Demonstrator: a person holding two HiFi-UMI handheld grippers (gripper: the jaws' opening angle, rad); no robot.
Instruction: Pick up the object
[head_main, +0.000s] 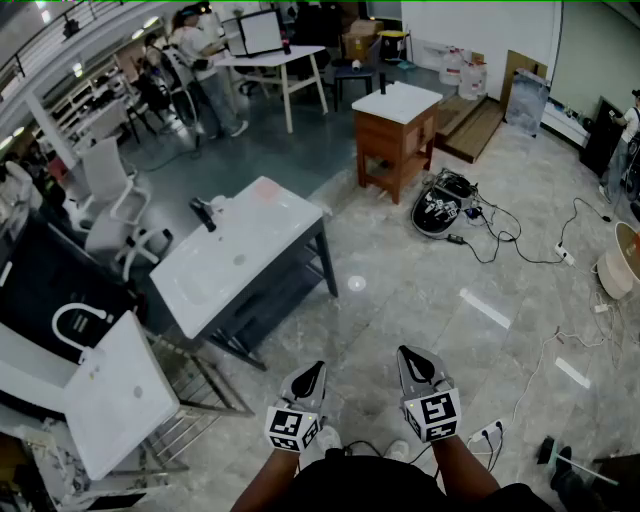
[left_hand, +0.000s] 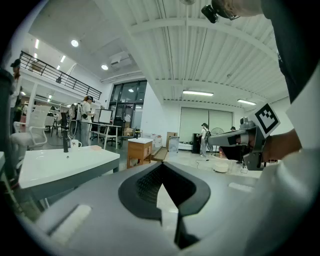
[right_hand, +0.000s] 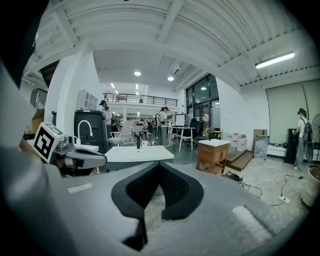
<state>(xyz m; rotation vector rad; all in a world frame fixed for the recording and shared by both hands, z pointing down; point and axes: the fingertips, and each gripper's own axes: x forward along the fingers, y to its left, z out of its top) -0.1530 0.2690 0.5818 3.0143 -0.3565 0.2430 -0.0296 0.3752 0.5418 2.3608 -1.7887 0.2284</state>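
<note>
- Object is in neither claw. No view singles it out; my guess is the mug (left_hand: 75, 144) on the white sink table (head_main: 265, 235), far left.
- Left gripper (head_main: 316, 372) and right gripper (head_main: 408, 356) each have their jaws pressed together on nothing, side by side near the person's body, over the floor (head_main: 420, 290).
- Step in hand, as I judge it: the approach, with the table well apart from both claws.
- Next move calls for walking to the table, opening one claw, and coming at the mug clear of the tap (head_main: 203, 213) beside it.
</note>
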